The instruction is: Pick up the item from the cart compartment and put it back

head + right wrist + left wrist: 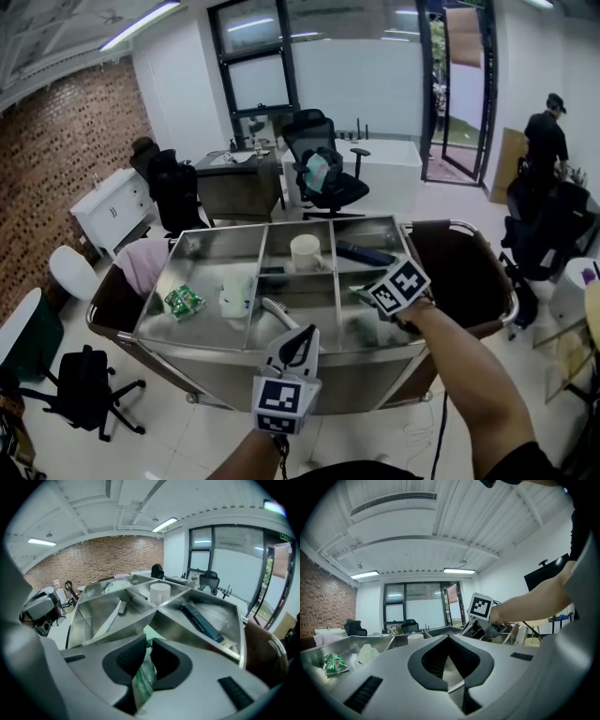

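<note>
Cart (206,366): steel, divided into compartments.

Contents counted:
- Two green packets. One (143,679) is pinched upright between the pads of the right claw (146,644), over the cart's near right compartment. The other (184,302) lies in the cart's left compartment.
- One white crumpled item (235,298), beside that second packet.
- One white cup (305,251), in the cart's far middle compartment.
- One white brush (275,312), in the near middle compartment.
- One dark box (366,253), far right. Its print is too small to read.

The left claw (449,639) is pressed together and empty, at the cart's near edge.
</note>
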`<state>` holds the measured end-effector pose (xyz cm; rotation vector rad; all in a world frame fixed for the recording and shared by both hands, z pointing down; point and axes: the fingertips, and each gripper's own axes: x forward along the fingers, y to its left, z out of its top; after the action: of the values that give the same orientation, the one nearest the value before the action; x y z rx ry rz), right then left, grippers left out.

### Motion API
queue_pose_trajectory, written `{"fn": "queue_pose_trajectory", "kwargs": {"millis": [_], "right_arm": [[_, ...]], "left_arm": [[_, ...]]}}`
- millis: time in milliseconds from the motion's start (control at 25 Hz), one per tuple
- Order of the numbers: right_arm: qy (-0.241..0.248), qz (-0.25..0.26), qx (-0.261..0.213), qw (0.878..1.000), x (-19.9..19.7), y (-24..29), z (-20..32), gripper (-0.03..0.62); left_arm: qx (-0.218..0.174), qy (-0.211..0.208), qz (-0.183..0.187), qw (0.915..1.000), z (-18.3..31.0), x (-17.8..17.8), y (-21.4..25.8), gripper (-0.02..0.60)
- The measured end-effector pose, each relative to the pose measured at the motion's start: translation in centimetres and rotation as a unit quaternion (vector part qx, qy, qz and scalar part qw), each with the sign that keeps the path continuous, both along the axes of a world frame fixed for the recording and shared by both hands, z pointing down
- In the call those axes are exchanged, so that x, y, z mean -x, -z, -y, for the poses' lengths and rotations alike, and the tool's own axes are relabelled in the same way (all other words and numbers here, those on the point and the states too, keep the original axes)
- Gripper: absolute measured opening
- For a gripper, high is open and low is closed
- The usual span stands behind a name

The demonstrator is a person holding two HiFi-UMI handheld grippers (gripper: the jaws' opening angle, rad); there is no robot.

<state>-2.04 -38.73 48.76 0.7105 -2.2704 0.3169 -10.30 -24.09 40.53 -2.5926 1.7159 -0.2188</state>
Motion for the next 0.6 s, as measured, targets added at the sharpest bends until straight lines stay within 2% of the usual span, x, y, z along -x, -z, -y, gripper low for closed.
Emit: {"fn": "queue_pose_trajectory", "kwargs": {"millis": [280,480,600], "right_arm": [[-0.011,0.097,-0.048,0.994,-0.7,6.9,-2.4,0.049],[-0.021,0.183,-0.092,0.979,-2.1,11.5,-5.8,0.049],[-0.021,0.215,-0.118,0.969,-3.0,13.2,-8.3,0.049]], "left_arm": [[0.005,0.001,0.009,0.9999,-0.5,0.2,-0.5,0.000],[0.006,0.005,0.001,1.0000,-0.8,0.4,-0.1,-0.001],[0.009,0.007,-0.007,0.9999,-1.0,0.4,-0.1,-0.001]]}}
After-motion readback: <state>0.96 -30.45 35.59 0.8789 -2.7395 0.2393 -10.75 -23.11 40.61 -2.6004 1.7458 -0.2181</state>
